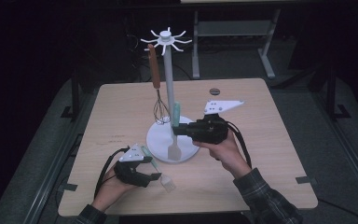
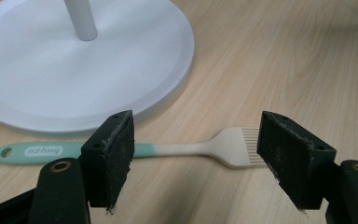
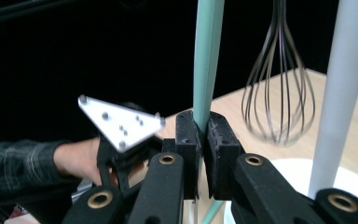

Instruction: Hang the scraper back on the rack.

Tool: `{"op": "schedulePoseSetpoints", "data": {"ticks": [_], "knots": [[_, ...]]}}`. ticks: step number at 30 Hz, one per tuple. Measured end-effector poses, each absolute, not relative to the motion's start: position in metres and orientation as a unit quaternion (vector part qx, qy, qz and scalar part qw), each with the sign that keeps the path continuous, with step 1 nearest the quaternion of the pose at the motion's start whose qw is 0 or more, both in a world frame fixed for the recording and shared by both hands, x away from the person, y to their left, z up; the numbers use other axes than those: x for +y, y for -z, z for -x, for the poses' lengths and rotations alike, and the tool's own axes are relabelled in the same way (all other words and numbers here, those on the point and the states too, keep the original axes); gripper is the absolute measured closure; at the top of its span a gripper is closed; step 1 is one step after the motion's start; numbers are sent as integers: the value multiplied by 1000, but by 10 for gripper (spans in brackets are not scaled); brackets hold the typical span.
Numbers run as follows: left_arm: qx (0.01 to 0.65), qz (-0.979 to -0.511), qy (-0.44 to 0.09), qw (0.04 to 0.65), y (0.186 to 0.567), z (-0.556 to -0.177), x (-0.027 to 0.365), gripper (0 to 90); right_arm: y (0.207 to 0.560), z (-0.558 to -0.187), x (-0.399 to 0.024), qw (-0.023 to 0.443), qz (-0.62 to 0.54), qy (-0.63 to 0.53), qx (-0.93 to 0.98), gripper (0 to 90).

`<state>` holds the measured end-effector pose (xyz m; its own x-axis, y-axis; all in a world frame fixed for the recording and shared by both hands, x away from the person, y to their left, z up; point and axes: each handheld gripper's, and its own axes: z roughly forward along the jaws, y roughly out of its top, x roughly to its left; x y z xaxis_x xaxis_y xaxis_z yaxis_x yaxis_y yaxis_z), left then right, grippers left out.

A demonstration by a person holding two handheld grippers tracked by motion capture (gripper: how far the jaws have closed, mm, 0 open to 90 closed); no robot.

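Note:
A white utensil stand [image 1: 158, 140] rises from its round base mid-table, and a brown-handled whisk [image 1: 160, 108] hangs from one of its top hooks. My right gripper [image 1: 177, 129] is shut on the mint-green handle of a spatula [image 1: 173, 150], held upright beside the pole with the blade down over the base. In the right gripper view the pads [image 3: 191, 140] clamp that handle [image 3: 207, 56], with the whisk [image 3: 279, 93] beyond. My left gripper [image 1: 154, 169] stands open low over a mint-handled pastry brush [image 1: 167, 182] lying on the table. In the left gripper view the brush [image 2: 186, 149] lies across behind the spread jaws.
The stand's base [image 2: 121, 70] lies just beyond the brush. A small dark round hole [image 1: 214, 91] marks the table's far side. A metal desk frame [image 1: 233, 32] stands on the floor behind the table.

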<state>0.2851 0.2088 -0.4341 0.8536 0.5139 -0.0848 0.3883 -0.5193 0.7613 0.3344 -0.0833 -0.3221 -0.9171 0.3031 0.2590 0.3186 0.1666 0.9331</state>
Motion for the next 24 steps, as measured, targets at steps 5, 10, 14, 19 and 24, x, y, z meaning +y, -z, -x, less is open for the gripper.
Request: {"op": "schedulePoseSetpoints", "data": {"ticks": [5, 10, 14, 19, 24], "knots": [[263, -867, -73, 417, 435, -284, 213, 273, 305, -342, -79, 2, 197, 622, -758, 852], [263, -866, -75, 419, 435, -284, 217, 272, 279, -350, -76, -13, 185, 640, -746, 852], [263, -866, -74, 420, 435, -284, 217, 272, 263, -353, -73, -21, 174, 649, -740, 852], [265, -863, -71, 423, 435, -283, 215, 272, 248, -357, -67, -25, 163, 657, -736, 852], [268, -863, -68, 423, 435, -283, 215, 272, 236, -362, -59, -26, 158, 663, -731, 853]]}}
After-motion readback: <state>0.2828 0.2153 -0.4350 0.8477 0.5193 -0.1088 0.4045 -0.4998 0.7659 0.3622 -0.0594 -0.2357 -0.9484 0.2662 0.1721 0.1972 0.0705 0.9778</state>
